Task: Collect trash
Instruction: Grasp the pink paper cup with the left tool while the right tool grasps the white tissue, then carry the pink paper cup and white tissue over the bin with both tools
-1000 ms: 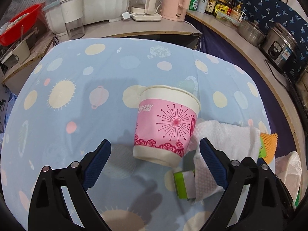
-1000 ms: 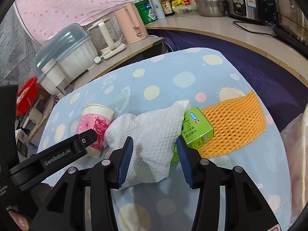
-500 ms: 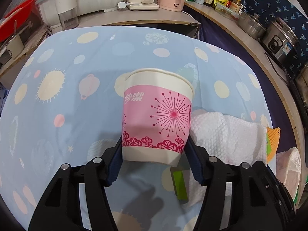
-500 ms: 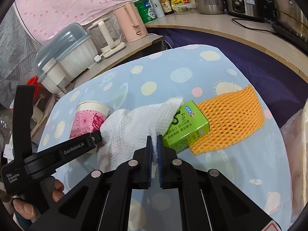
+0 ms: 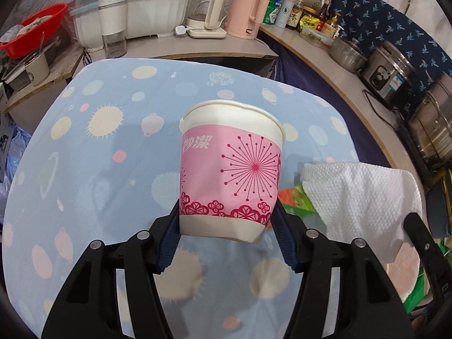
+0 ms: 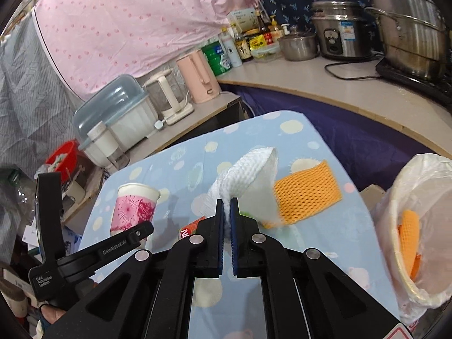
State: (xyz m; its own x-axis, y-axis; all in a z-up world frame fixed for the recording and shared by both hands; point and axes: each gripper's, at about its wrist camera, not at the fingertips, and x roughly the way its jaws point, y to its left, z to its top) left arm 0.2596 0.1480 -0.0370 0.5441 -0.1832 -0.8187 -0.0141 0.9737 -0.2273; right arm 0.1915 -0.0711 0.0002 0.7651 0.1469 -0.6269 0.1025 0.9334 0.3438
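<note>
My left gripper is shut on a pink-and-white paper cup and holds it upright above the blue dotted tablecloth. The cup also shows in the right wrist view. My right gripper is shut on a white paper towel and holds it lifted off the table; the towel also shows in the left wrist view. An orange foam net lies on the cloth beyond it. A green carton lies partly hidden under the towel.
A bin lined with a white plastic bag stands at the table's right edge, with an orange net inside. Behind the table a counter holds a pink kettle, a glass kettle, a dish box and steel pots.
My left gripper closed on the cup and lifted it. My right gripper closed on the paper towel and raised it off the carton and net.
</note>
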